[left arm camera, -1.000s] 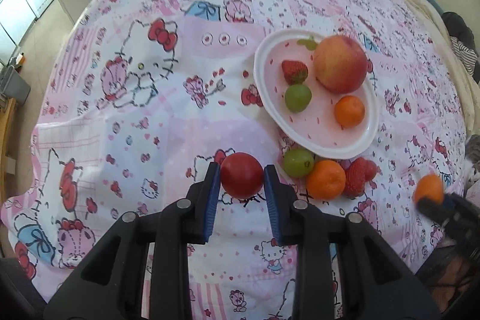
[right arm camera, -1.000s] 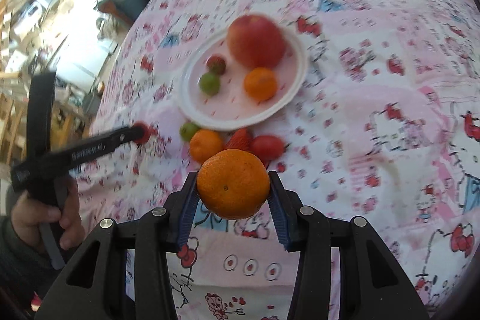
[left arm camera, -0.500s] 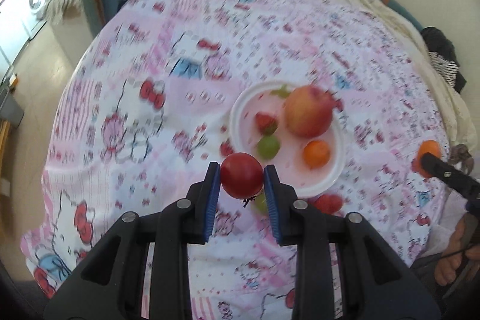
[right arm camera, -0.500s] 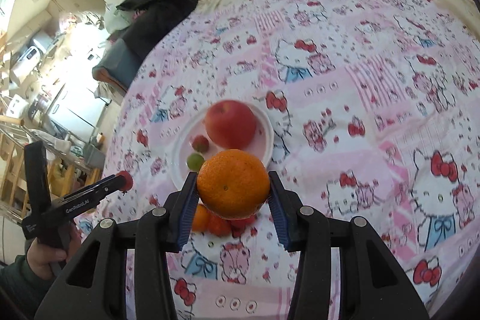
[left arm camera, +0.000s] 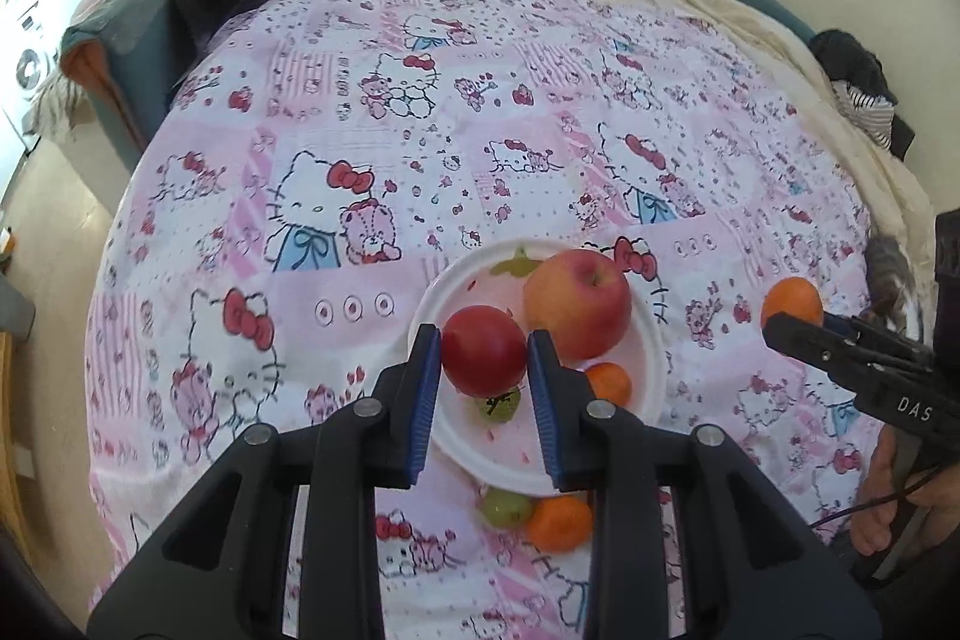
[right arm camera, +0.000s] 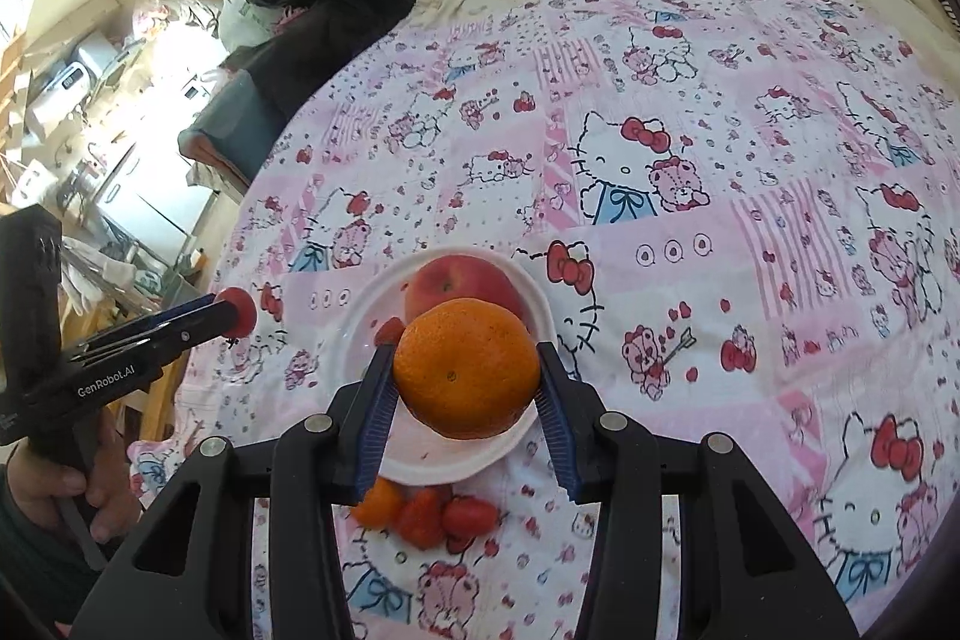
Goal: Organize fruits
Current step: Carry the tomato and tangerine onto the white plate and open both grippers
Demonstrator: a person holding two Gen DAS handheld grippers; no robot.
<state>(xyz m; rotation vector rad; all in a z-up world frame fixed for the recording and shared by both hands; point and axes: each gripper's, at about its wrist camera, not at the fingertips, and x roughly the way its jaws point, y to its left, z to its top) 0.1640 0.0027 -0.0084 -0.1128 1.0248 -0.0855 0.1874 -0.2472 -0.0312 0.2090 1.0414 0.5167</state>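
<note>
- Left wrist view: the left claw (left arm camera: 483, 363) pinches a red tomato (left arm camera: 483, 359) across its widest part, held above the white plate (left arm camera: 654, 376) on the pink patterned cloth (left arm camera: 372, 148). I judge it light, smooth-skinned and soft, so it could bruise or slip; a gentle squeeze at the middle suits it
- An apple (left arm camera: 577, 303) and a small orange (left arm camera: 609, 383) lie on the plate
- Right wrist view: the right claw (right arm camera: 467, 375) is pinching a large orange (right arm camera: 467, 367) at its sides, over the plate's near edge. Firmer, dimpled peel, probably heavier; a mid-body hold looks secure
</note>
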